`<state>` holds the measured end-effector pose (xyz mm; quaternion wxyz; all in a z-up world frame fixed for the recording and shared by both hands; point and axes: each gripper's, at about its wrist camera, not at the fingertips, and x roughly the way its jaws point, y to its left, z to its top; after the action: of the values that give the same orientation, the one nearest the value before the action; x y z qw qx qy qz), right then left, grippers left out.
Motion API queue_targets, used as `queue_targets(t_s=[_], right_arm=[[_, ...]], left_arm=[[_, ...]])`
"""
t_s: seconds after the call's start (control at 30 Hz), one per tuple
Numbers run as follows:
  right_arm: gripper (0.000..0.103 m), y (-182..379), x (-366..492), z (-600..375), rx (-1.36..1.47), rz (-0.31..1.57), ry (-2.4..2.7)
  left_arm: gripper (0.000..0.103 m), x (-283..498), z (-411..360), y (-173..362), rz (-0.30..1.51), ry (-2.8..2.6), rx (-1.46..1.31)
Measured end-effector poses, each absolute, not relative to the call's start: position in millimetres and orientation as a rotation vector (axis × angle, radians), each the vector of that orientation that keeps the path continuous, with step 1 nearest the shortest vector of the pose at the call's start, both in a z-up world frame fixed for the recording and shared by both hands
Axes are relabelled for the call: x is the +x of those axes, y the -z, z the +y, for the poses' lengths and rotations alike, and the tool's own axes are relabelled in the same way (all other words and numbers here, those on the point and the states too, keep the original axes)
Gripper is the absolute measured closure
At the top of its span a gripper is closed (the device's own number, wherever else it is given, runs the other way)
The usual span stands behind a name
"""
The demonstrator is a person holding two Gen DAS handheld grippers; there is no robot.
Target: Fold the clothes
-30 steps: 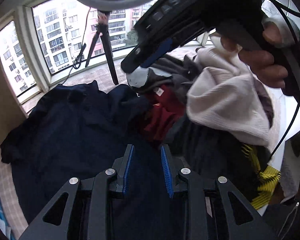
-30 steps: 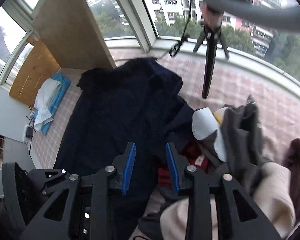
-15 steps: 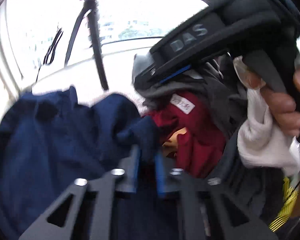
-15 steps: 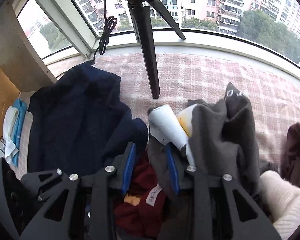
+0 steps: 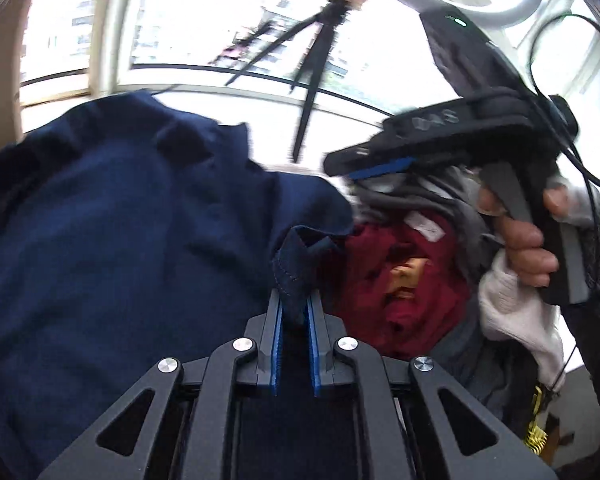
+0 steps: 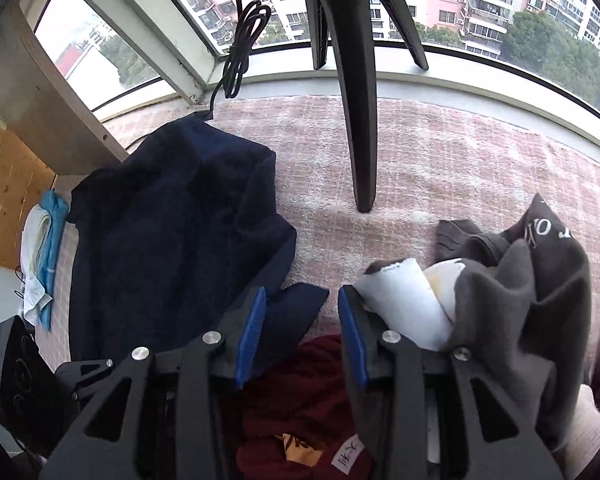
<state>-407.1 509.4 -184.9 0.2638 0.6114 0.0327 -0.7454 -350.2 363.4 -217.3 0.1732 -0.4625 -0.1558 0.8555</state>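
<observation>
Left gripper (image 5: 295,312) first: we see its blue pads clamped on a hemmed corner of the navy garment (image 5: 120,240), the fold of cloth standing up between them, jaws having just closed to almost nothing. We judge the bite shallow, only the edge of the hem, so a brisk lift could pull it free. Most of the garment lies spread over the pink checked blanket (image 6: 440,168) toward the window, one far edge close to a dangling black cable (image 6: 240,40); dragging the cloth could snag it. Moving right, the tripod leg (image 6: 360,120) stands on the blanket just beyond the garment, and a wide sweep could knock it. Right gripper (image 6: 300,328) hangs with jaws parted, just opening further, gripping nothing; a navy flap lies between the pads untouched, with the red garment (image 6: 300,392) directly beneath. We worry that closing here catches red cloth along with navy, or that the right pad, touching the white roll (image 6: 404,312) in the grey garment (image 6: 520,300), drags that pile too. Tangled layers would spoil any fold.
</observation>
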Motion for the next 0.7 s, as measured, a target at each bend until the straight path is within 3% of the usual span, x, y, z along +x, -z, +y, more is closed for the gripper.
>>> queue_targets(t_s=[0.17, 0.5, 0.7], right_arm=[[0.066, 185.1, -406.4, 509.0, 1.65, 0.069, 1.993], [0.066, 205.3, -395.1, 497.0, 1.811, -0.043, 1.881], [0.066, 209.7, -380.9, 507.7, 1.904, -0.297, 1.887]], left_arm=[[0.094, -346.6, 324.1, 234.0, -0.666, -2.421, -1.393], [0.094, -326.4, 321.6, 236.6, -0.6, -2.433, -1.405], [0.094, -324.7, 321.1, 237.6, -0.553, -2.44, -1.397]])
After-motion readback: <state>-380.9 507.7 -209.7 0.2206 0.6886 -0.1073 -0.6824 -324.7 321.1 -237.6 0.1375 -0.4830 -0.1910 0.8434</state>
